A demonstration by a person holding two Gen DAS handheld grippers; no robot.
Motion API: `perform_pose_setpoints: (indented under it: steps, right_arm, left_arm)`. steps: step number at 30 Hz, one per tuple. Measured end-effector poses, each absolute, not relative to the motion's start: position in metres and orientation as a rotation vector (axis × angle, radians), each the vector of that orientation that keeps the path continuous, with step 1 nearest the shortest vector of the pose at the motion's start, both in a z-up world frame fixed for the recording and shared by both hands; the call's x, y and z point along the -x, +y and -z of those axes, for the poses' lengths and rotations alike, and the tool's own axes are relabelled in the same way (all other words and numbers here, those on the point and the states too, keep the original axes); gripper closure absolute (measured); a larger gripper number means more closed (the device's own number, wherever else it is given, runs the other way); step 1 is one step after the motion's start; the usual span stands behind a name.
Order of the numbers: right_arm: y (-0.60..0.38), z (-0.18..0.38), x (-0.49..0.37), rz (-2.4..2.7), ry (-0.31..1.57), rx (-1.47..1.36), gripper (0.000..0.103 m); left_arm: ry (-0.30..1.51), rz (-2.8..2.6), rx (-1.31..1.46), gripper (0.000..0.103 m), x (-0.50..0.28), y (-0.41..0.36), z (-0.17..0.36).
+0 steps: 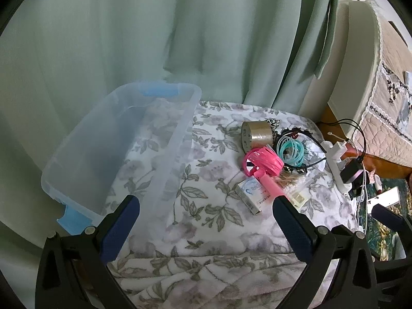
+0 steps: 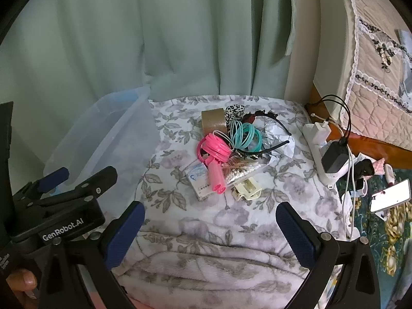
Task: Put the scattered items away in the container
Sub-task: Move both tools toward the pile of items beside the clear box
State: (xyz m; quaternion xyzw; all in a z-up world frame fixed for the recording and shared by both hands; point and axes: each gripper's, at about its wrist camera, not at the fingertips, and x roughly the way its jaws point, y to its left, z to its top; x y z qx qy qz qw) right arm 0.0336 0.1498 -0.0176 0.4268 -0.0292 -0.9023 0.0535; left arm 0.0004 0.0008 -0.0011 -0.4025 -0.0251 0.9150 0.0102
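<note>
Landmark: the clear plastic container (image 1: 121,144), standing on the floral blanket (image 1: 213,234); nothing shows inside it.
Items: a pile on the blanket, off the container's right long wall and clear of it: tape roll (image 1: 256,133), teal rings (image 1: 291,149), pink hair roller (image 1: 262,166), small carton (image 1: 253,197), cream clip (image 2: 247,193), black headbands (image 2: 267,121).
Roller axis: its handle runs from the pile's middle toward the cameras, over the carton.
Left tongs (image 1: 206,224): fingers wide apart, holding nothing, straddling the container's near right corner, pile ahead and right.
Right tongs (image 2: 209,228): fingers wide apart, holding nothing, the pile straight ahead, farther from the container.
Judgement: the right tongs are better lined up with the pile; any carry goes left toward the container.
</note>
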Motion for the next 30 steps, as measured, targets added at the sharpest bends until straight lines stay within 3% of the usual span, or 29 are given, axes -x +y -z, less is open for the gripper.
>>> perform_pose_setpoints:
  steps: [30]
  right_arm:
    - [0.165,0.008,-0.052,2.775,-0.171,-1.191,0.0]
  left_arm:
    - [-0.057,-2.857,1.171,0.0,-0.013,0.02,-0.011]
